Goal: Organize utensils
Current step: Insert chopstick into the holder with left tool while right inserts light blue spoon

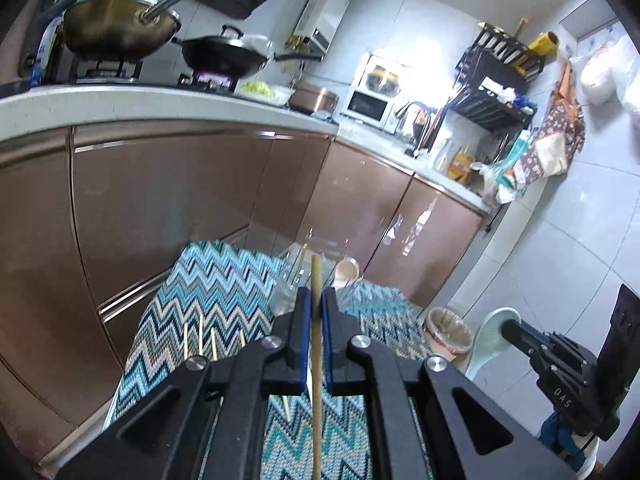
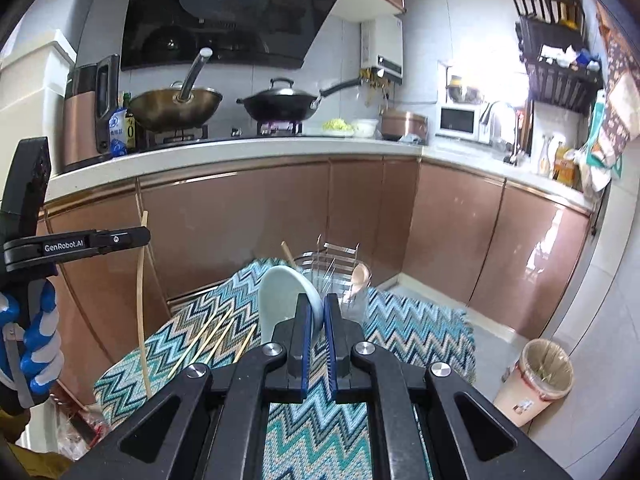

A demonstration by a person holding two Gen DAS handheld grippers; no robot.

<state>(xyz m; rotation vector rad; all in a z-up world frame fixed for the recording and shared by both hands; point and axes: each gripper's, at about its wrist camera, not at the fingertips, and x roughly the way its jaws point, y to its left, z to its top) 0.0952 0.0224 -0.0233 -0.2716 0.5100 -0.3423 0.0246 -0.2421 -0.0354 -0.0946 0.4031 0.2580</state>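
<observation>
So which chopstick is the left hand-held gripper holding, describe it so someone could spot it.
Find the zigzag blue cloth in front of the brown cabinets. Above it, the left hand-held gripper clamps one chopstick. Unlike the loose chopsticks lying on the cloth, it is lifted and pinched between blue pads.

Your left gripper (image 1: 316, 300) holds a chopstick (image 1: 317, 360) upright between its fingers; your right gripper (image 2: 318, 308), to its right, holds a spoon (image 2: 286, 300). Below both lies the mat (image 2: 400, 328), with loose chopsticks (image 2: 208, 340) at its left and the rack (image 2: 336, 264) at its far edge. The bin (image 2: 536, 380) stands right of the mat.
</observation>
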